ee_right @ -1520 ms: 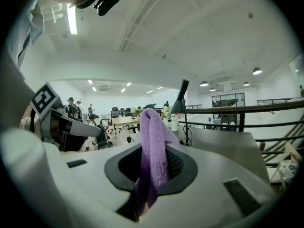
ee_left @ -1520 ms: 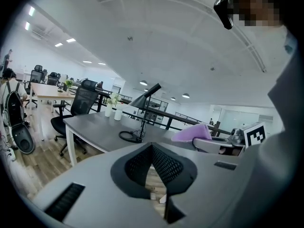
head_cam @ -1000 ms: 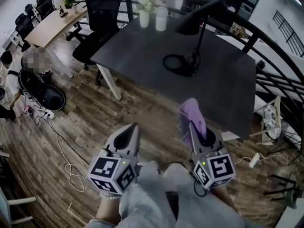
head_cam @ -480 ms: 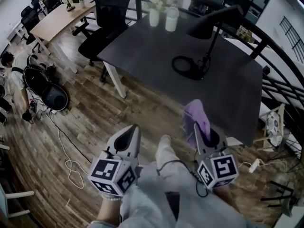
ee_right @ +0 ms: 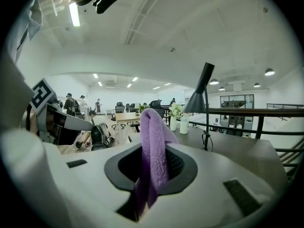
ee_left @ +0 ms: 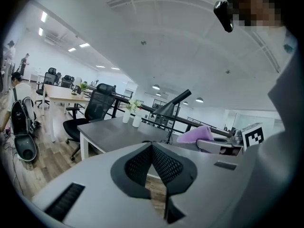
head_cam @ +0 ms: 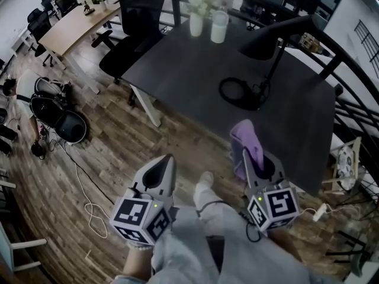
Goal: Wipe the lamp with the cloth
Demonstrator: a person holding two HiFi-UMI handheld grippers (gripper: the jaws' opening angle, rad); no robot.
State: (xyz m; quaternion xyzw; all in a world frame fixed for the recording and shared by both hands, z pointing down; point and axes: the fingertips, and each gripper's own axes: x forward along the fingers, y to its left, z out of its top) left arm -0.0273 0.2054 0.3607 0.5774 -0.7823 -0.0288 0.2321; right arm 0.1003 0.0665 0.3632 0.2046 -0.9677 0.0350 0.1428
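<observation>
A black desk lamp (head_cam: 269, 43) stands on the dark grey table (head_cam: 189, 70), its round base (head_cam: 240, 93) near the middle and its cone shade tilted up to the right; in the right gripper view the lamp (ee_right: 204, 103) rises right of centre. My right gripper (head_cam: 244, 154) is shut on a purple cloth (head_cam: 247, 142), which sticks up between its jaws short of the table's near edge; the cloth (ee_right: 153, 151) fills the jaw gap. My left gripper (head_cam: 168, 158) is shut with nothing in it, over the wooden floor. In the left gripper view the lamp (ee_left: 173, 109) shows ahead.
A white vase with flowers (head_cam: 196, 16) and a white cylinder (head_cam: 219, 27) stand at the table's far edge. A black office chair (head_cam: 127, 37) sits at the table's left. A railing (head_cam: 349, 81) runs on the right. Cables (head_cam: 89, 209) lie on the floor.
Both grippers and the camera have moved toward the table; the lamp now appears closer. The cloth stays clamped in the right gripper.
</observation>
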